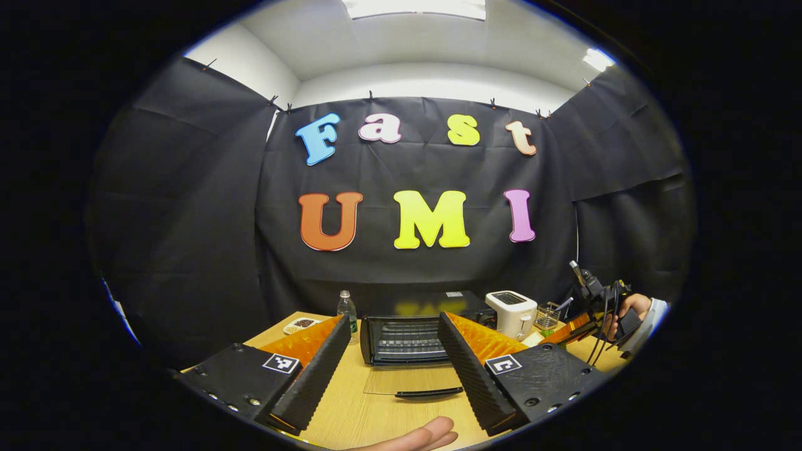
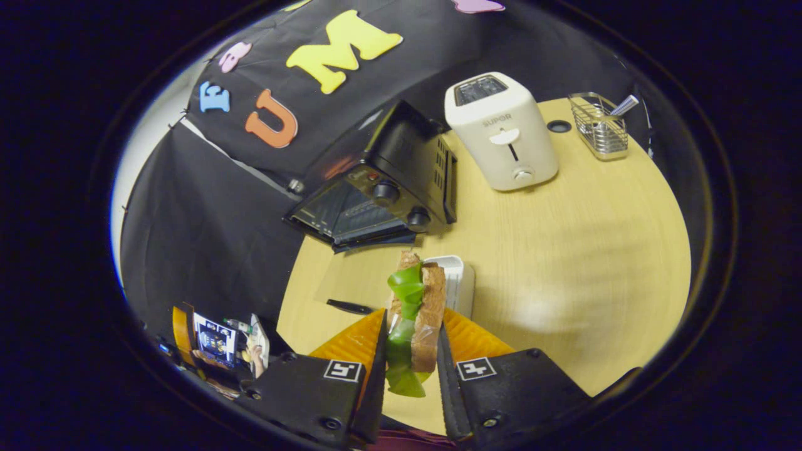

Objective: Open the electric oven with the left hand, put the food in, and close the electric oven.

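So the sandwich, bread with a green leaf sticking out, is pinched upright between the right gripper's two fingers, both pressing on its sides, held up above the table. Just past the fingertips in the right gripper view there's a small white tray on the wood, and further ahead and a bit left of the jaws sits the black electric oven with its glass door dropped open.

From the left gripper view, the oven is straight ahead between the fingers, door lying flat on the tabletop with its dark handle nearest the jaws, rack visible inside. The left gripper has its jaws spread wide with nothing in them. A hand peeks in at the bottom, just under the jaws.

Outward from there: white toaster right of the oven, then a wire basket, a water bottle and a small dish off to the left. Table is light wood grain. Black cloth walls all round, white ceiling with bright light panels above.
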Demonstrator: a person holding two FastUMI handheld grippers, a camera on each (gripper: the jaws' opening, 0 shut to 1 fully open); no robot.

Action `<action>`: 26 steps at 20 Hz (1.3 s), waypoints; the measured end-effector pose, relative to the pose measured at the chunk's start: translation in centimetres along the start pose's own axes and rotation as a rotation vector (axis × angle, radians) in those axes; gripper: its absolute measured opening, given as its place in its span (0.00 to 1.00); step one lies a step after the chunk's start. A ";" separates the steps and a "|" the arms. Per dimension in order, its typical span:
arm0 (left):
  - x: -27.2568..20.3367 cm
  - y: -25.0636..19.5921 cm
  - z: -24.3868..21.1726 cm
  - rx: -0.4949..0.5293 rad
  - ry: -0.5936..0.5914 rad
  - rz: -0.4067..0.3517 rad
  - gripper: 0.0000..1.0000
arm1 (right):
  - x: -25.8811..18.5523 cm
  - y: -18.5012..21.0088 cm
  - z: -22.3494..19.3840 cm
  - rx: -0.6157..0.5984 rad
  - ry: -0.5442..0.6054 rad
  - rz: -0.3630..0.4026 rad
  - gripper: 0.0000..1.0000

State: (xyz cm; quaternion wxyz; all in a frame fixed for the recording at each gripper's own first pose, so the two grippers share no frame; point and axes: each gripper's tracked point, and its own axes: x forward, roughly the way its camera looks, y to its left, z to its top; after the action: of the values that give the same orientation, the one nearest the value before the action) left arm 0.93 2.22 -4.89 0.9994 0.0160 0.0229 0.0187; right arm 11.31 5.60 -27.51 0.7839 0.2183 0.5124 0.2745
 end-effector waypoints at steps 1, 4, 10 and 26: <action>-0.3 0.4 -0.2 -0.005 0.002 -0.002 0.92 | -0.1 1.3 -0.2 0.007 -0.024 0.020 0.42; -0.8 2.1 -0.7 -0.032 -0.006 0.000 0.92 | 1.0 5.1 -1.1 0.058 -0.081 0.089 0.41; -1.7 5.2 -2.4 -0.067 0.015 0.024 0.92 | 8.3 10.8 -0.6 0.212 -0.218 0.190 0.41; -2.6 11.1 -4.5 -0.037 0.078 0.094 0.93 | 24.0 13.8 8.6 0.500 -0.739 0.178 0.42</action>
State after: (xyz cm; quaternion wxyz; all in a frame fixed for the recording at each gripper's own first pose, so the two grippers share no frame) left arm -2.29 13.32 -8.86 0.9959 -0.0023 0.0606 0.0665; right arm 24.22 31.17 -32.07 0.8107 0.5274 0.2281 0.1124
